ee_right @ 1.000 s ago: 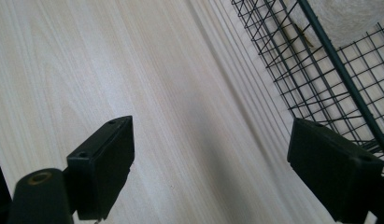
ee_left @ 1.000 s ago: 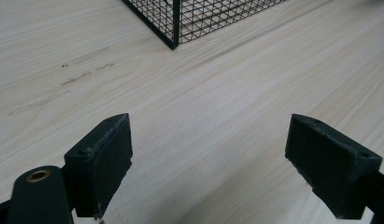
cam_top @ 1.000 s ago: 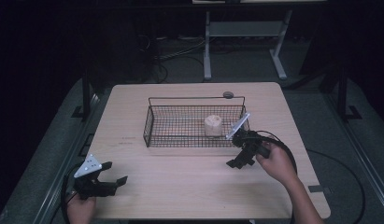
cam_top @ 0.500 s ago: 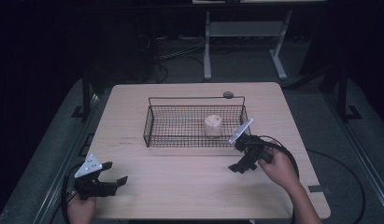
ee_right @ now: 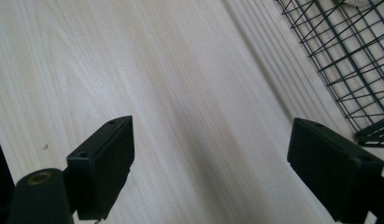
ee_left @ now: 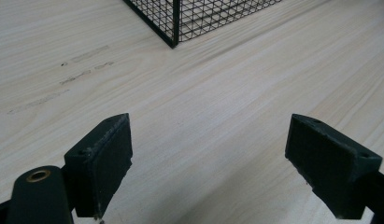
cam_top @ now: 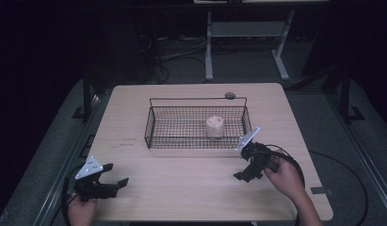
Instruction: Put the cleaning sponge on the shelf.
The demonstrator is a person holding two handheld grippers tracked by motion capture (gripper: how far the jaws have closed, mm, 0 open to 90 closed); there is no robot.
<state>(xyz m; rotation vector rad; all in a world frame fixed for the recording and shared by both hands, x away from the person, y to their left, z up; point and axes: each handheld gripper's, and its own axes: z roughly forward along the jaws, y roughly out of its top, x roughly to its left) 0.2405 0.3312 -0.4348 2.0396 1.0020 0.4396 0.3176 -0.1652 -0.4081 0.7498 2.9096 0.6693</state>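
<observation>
Both tools spread wide, gripping nothing. Right tool [cam_top: 244, 175] sits tilted just off the wire basket's [cam_top: 153, 129] near-right corner; left tool [cam_top: 116, 184] well away. Pale roll [cam_top: 214, 126] inside basket, on the counter [cam_top: 191, 188].

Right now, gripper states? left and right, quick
Left gripper: open, holding nothing, bare table between its jaws.
Right gripper: open, holding nothing, over the table beside the wire basket.

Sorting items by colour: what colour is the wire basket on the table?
Black; the wire basket shows best in the high view.
</observation>
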